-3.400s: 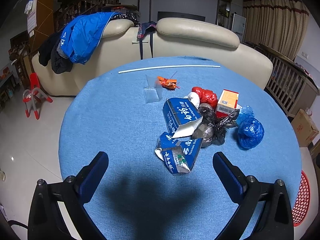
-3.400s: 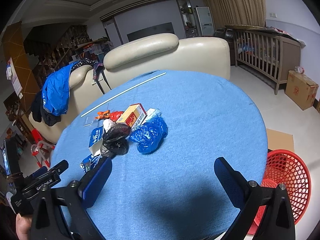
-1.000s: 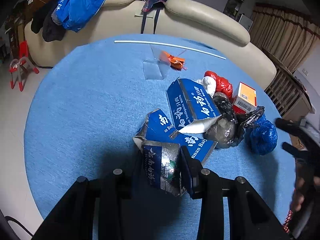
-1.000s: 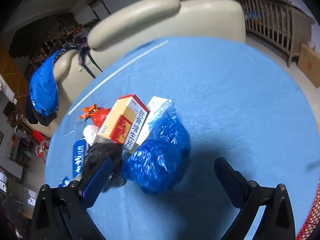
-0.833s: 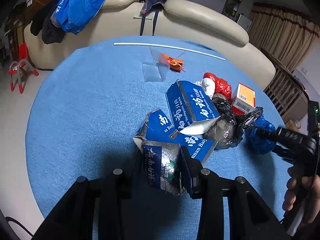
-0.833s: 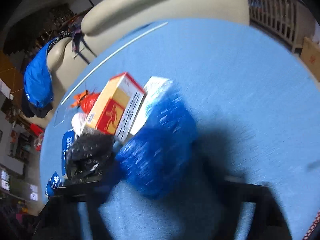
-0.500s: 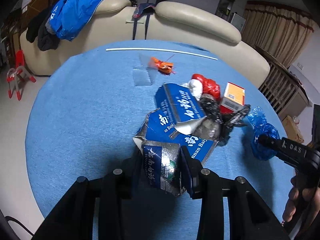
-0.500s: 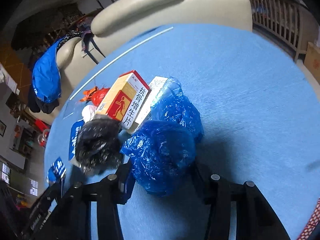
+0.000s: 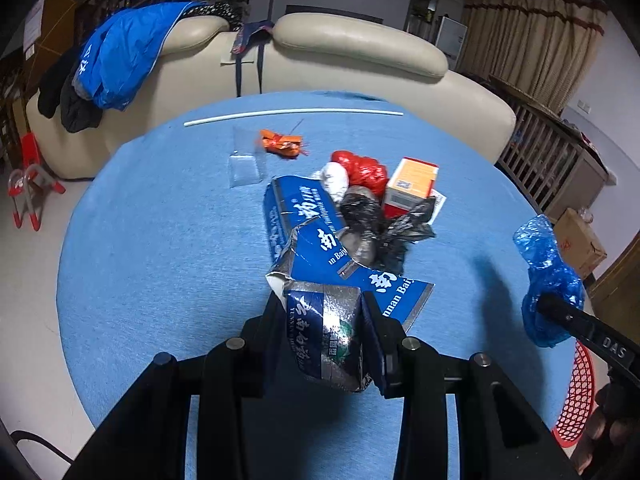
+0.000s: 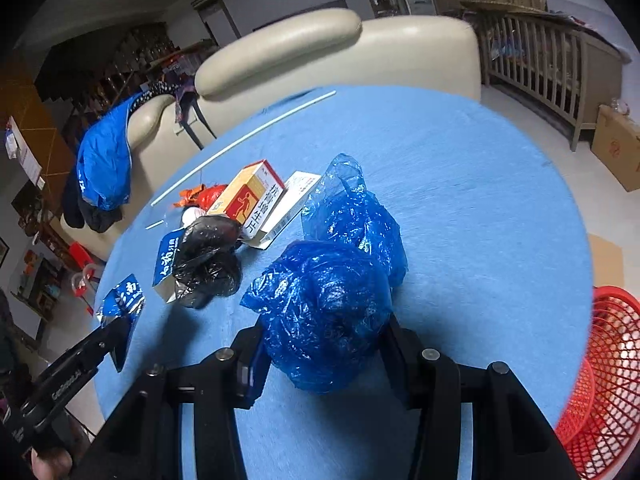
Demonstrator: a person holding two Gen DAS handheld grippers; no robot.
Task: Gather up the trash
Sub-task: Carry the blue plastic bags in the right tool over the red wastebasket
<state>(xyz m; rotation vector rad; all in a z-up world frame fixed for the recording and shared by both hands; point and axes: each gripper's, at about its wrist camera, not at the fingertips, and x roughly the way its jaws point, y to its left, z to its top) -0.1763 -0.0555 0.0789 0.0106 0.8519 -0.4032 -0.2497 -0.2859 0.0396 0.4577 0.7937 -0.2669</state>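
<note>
A crumpled blue plastic bag (image 10: 324, 316) was held low in the centre of the right wrist frame, pinched between the fingers (image 10: 250, 364) of the right gripper (image 10: 320, 360). It was judged light, soft and slippery, best squeezed at its bunched bulk so the loose film could not slide out. In the left wrist frame, a torn blue carton (image 9: 326, 332) with a silvery foil lining was clamped at its flattened end in the left gripper (image 9: 326, 344), low and central. It was judged light, thin and easily crushed, stiffest along its creases. Higher in that frame, a glossy black bag (image 9: 372, 228), a rigid orange box (image 9: 412, 184) and a red bag (image 9: 362, 168) were seen piled together on the felt-like blue surface (image 9: 160, 240). A red mesh basket (image 10: 600, 376) was seen at the lower right edge of the right wrist frame.
</note>
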